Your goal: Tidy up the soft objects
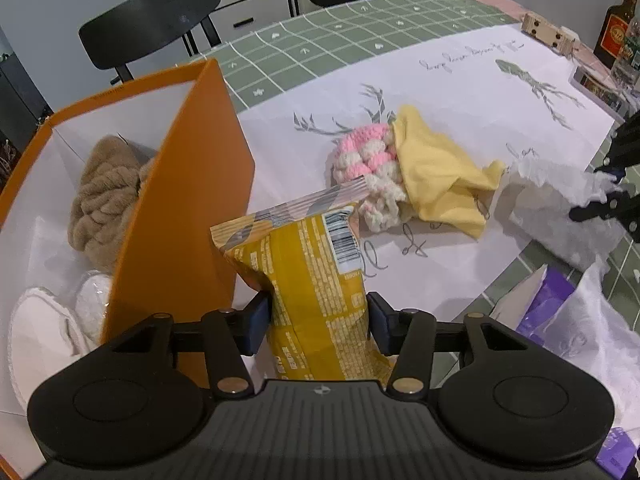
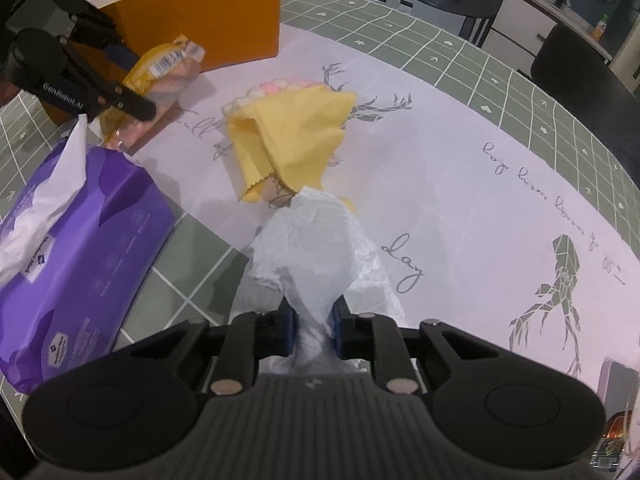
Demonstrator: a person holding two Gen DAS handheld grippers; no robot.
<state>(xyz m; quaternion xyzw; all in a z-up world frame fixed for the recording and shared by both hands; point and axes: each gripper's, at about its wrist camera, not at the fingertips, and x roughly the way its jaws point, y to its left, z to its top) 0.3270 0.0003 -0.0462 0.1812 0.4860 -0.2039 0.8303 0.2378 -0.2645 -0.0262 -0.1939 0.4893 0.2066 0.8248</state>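
A table (image 1: 420, 20) with a green checked cloth carries a white mat (image 2: 480, 184) printed with grey antlers and script, and nearly everything lies on that mat. At its far left corner stands an orange box (image 1: 188, 216) with white inner walls, holding a tan braided plush piece (image 1: 104, 204) against its far side and white padded things (image 1: 48, 320) at its near end. A purple pack of tissues (image 2: 92, 248) lies on the cloth at the near edge of the mat, with a white sheet sticking up from its opening. In the middle of the mat a yellow cloth (image 2: 292, 136) is draped over a pink and white crocheted piece (image 1: 368, 160), covering its right part. The left gripper (image 1: 316, 320) is clamped on a yellow snack bag (image 1: 312, 264), its blue pads pressing the bag's sides just beside the box's outer wall, the bag's sealed end pointing away toward the crocheted piece. The right gripper (image 2: 314, 326) is pinched on a crumpled white tissue (image 2: 316, 240), which bunches between the pads and spreads forward until it touches the near edge of the yellow cloth. A brown bottle (image 1: 622, 24) and a small pale block (image 1: 548, 34) stand at the far right edge of the table.
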